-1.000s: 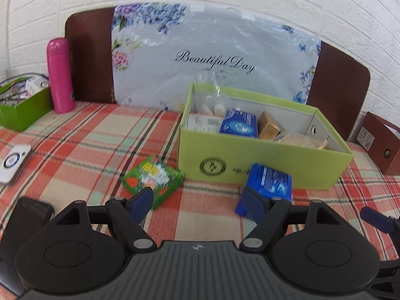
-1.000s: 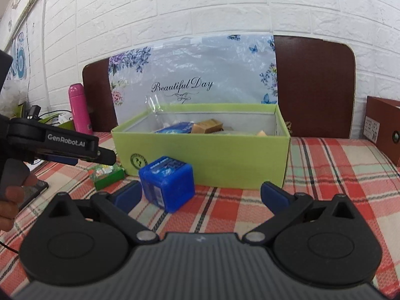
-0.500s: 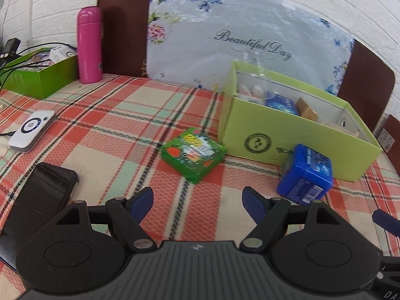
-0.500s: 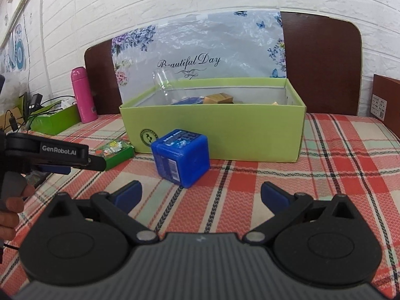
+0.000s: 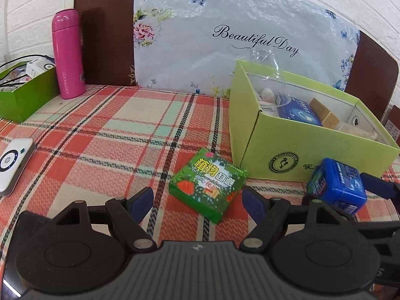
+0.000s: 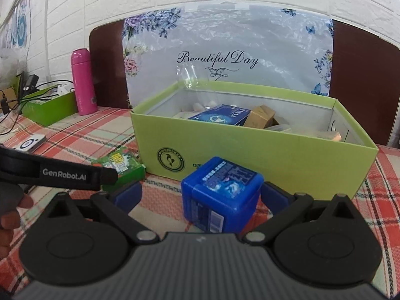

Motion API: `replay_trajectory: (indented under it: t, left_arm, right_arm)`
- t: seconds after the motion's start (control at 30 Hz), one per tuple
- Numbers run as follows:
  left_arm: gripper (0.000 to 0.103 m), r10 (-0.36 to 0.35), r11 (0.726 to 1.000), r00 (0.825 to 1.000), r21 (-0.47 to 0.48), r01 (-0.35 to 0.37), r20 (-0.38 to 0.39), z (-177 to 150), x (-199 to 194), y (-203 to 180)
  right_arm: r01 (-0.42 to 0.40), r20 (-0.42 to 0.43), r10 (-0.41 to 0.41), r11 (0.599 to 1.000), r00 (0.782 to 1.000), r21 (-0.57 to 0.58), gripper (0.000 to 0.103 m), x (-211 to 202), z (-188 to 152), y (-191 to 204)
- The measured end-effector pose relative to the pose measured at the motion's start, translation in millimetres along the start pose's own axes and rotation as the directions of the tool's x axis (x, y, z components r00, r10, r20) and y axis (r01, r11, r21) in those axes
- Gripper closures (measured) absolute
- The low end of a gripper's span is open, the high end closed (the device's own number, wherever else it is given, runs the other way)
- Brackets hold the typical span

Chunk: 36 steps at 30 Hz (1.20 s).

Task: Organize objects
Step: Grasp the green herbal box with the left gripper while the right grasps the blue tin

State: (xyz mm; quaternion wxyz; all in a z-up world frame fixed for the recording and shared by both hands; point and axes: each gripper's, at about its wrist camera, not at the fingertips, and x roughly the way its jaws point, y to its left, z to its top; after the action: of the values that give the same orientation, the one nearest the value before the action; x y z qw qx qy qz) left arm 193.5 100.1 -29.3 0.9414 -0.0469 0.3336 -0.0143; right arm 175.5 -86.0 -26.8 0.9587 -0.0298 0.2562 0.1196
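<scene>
Left wrist view first. Left gripper [image 5: 198, 201] is wide open and holds nothing. Its two blue fingertips [image 5: 141, 201] sit low over the checked tablecloth [image 5: 105, 137]. A small green box [image 5: 208, 185] lies flat on the cloth just ahead of the tips, a bit toward the right one, and is not touching either. It is square and flat, with yellow letters, red fruit shapes and white splashes on top. One corner points at the camera. Just behind it stands a big light green box [image 5: 300, 155] with no lid. Inside are a blue packet [image 5: 298, 111], a tan carton [image 5: 322, 113] and some white things. A blue cube box [image 5: 336, 187] sits in front of the big box, to the right. A blue finger of the other tool is right beside it. Far left are a pink bottle [image 5: 68, 53], a darker green tray [image 5: 22, 92] and a white gadget [image 5: 12, 162].

Right wrist view next. Right gripper [image 6: 201, 195] is open wide, with one blue fingertip [image 6: 128, 193] on each side of the blue cube box [image 6: 221, 195]. I cannot tell if the tips touch it. The cube is shiny blue with a picture label on top and a barcode on one side. It stands on the cloth close in front of the big light green box [image 6: 275, 155]. The small green box [image 6: 120, 165] lies to the left, partly hidden behind the black arm of the left tool.
</scene>
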Motion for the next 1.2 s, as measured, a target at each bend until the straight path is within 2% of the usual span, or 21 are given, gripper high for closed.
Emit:
replay_trajectory:
  t: [0.03,0.07,0.1,0.13,0.2,0.23,0.37,0.5,0.57,0.63,0.73,0.9,1.0,1.03,1.13,1.2]
  left_arm:
    - [0.022,-0.005,1.0,1.0,0.005,0.005,-0.004,2,3,0]
    - [0.022,-0.02,1.0,1.0,0.013,0.02,-0.009,4,5,1]
    - [0.022,-0.033,0.999,0.999,0.02,0.034,-0.013,5,8,1]
    - [0.021,-0.043,0.999,0.999,0.029,0.043,-0.015,6,9,0]
    - [0.021,-0.057,0.997,0.998,0.06,0.057,-0.013,7,14,-3]
    - [0.021,-0.056,0.996,0.998,0.073,0.057,-0.013,8,17,-4]
    - [0.019,-0.042,0.994,0.997,0.1,0.047,-0.058,8,37,-9]
    - [0.018,-0.016,0.991,0.999,0.129,0.022,-0.047,5,39,-13]
    - [0.029,-0.001,0.994,0.998,0.113,0.008,-0.059,3,33,-14]
    - [0.031,0.02,0.995,0.996,0.103,-0.01,-0.092,-1,22,-20]
    - [0.031,-0.022,0.995,0.994,0.093,0.032,-0.106,-15,5,-37]
    - [0.031,-0.052,0.993,0.992,0.097,0.063,-0.111,-38,-10,-75]
    - [0.03,-0.037,0.993,0.994,0.109,0.048,-0.103,-43,-10,-87]
    - [0.03,-0.025,0.993,0.995,0.112,0.037,-0.101,-44,-9,-89]
    - [0.03,-0.017,0.994,0.995,0.109,0.028,-0.103,-43,-9,-90]
    - [0.029,-0.017,0.994,0.994,0.103,0.028,-0.105,-43,-9,-89]
  right_arm:
    - [0.02,0.0,-0.02,1.0,1.0,-0.001,0.0,6,2,0]
    - [0.034,-0.001,-0.034,0.999,0.999,-0.001,0.007,11,3,0]
    - [0.052,-0.008,-0.052,0.999,0.999,0.0,0.017,14,3,-1]
    - [0.07,-0.023,-0.07,0.998,0.997,-0.002,0.034,16,4,-2]
    - [0.04,-0.034,-0.04,0.999,0.999,0.018,0.037,14,2,-9]
    - [0.024,-0.039,-0.023,0.999,0.999,0.024,0.043,11,1,-12]
    - [0.015,-0.046,-0.014,1.0,0.999,0.021,0.044,-5,-8,-16]
    - [-0.014,-0.056,0.016,0.999,0.998,0.028,0.044,-24,-17,-22]
    - [-0.023,-0.06,0.024,1.0,0.998,0.019,0.044,-36,-23,-27]
    - [-0.022,-0.065,0.022,1.0,0.998,-0.001,0.044,-47,-31,-33]
    - [0.0,-0.072,-0.001,1.0,0.997,-0.018,0.044,-63,-39,-46]
    - [0.063,-0.074,-0.062,0.998,0.995,0.014,0.044,-83,-51,-70]
    - [0.09,-0.068,-0.088,0.995,0.994,0.035,0.043,-90,-55,-79]
    - [0.097,-0.063,-0.095,0.995,0.993,0.035,0.041,-91,-56,-80]
    - [0.102,-0.05,-0.101,0.995,0.994,0.021,0.028,-94,-58,-80]
    - [0.099,-0.046,-0.099,0.995,0.994,0.008,0.027,-93,-58,-78]
